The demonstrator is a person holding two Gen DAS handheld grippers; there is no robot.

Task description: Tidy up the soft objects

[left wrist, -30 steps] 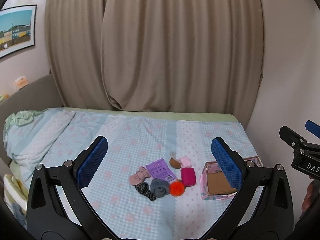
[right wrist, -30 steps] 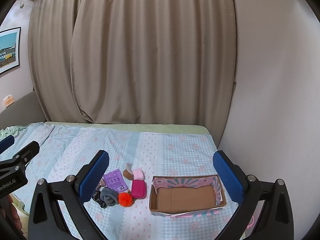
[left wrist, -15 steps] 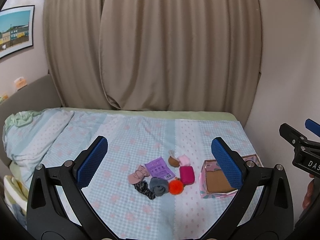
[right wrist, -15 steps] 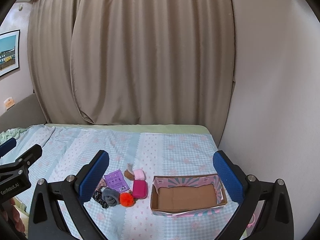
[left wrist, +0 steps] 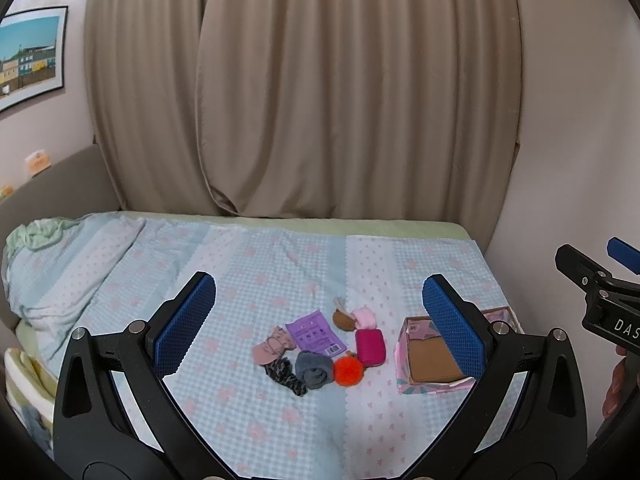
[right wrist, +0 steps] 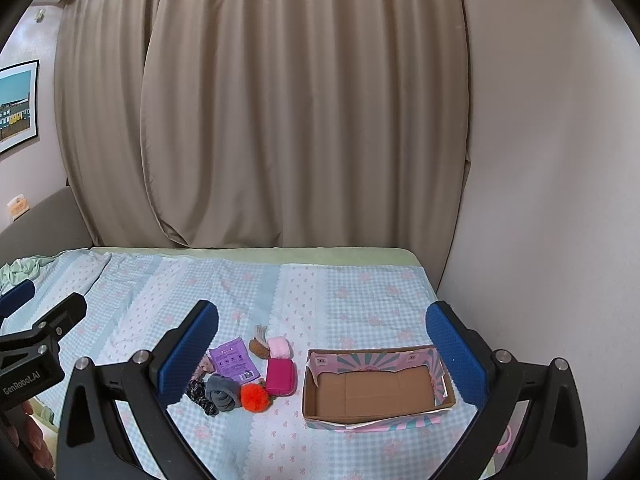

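A cluster of small soft items lies on the bed: an orange pompom [left wrist: 348, 371] [right wrist: 254, 397], a grey rolled sock [left wrist: 314, 368] [right wrist: 222, 392], a magenta pouch [left wrist: 370, 346] [right wrist: 281, 376], a light pink puff [left wrist: 364, 317] [right wrist: 279, 347], a brown furry piece [left wrist: 344, 318] [right wrist: 259, 347], a purple packet [left wrist: 315, 332] [right wrist: 234, 362], a pink scrunchie [left wrist: 272, 346] and a dark patterned scrunchie [left wrist: 285, 374] [right wrist: 199, 393]. An empty cardboard box [left wrist: 430, 362] [right wrist: 372, 390] stands right of them. My left gripper [left wrist: 316, 322] is open, above the cluster. My right gripper [right wrist: 322, 350] is open, above the box's left end.
The bed has a light blue checked sheet [left wrist: 256, 280] [right wrist: 340, 300]. A bunched duvet [left wrist: 60, 264] lies at the left. Beige curtains [left wrist: 320, 100] hang behind the bed and a plain wall [right wrist: 540, 200] runs along its right side.
Both grippers have risen and pulled back slightly, so the items and box sit a little higher and smaller in view. Nothing on the bed has moved.
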